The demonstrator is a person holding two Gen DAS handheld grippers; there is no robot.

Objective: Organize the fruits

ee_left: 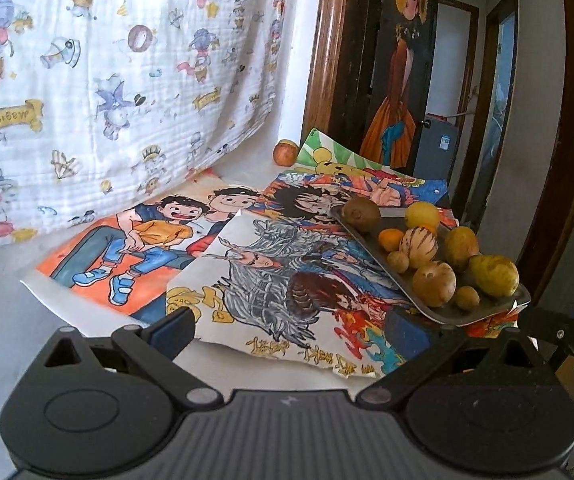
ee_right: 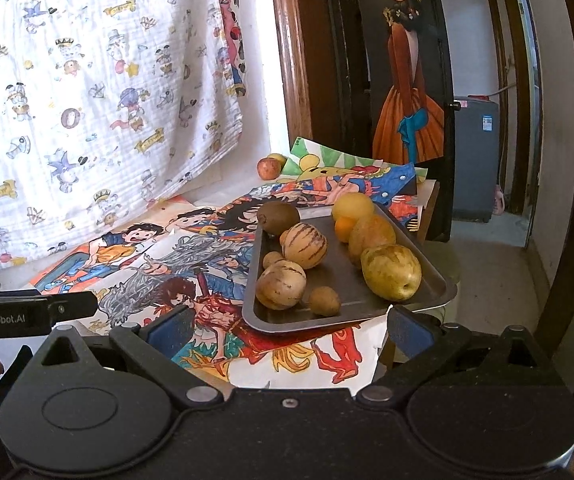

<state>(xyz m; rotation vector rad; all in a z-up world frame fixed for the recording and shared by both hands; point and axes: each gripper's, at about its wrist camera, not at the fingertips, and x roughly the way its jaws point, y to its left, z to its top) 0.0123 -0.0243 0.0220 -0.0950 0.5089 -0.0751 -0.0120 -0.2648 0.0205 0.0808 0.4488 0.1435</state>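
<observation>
A dark metal tray (ee_right: 431, 292) (ee_left: 367, 240) rests on cartoon drawings at the table's right side. It holds several fruits: a kiwi (ee_right: 278, 217) (ee_left: 361, 213), striped melon-like fruits (ee_right: 306, 246) (ee_left: 418, 243), an orange (ee_right: 345, 228) (ee_left: 391, 239), a lemon (ee_right: 353, 207) (ee_left: 422, 214) and a yellow-green pear (ee_right: 391, 272) (ee_left: 494, 275). An apple (ee_right: 269, 168) (ee_left: 285, 153) lies apart at the back by the wall. My right gripper (ee_right: 287, 328) stands open just before the tray's near edge. My left gripper (ee_left: 291, 330) is open over the drawings, left of the tray.
Overlapping cartoon drawings (ee_left: 279, 280) cover the table. A printed white cloth (ee_left: 107, 80) hangs behind. A wooden door frame (ee_right: 291, 60) and a painted panel (ee_right: 407, 80) stand at the back right. The table's right edge drops off beside the tray.
</observation>
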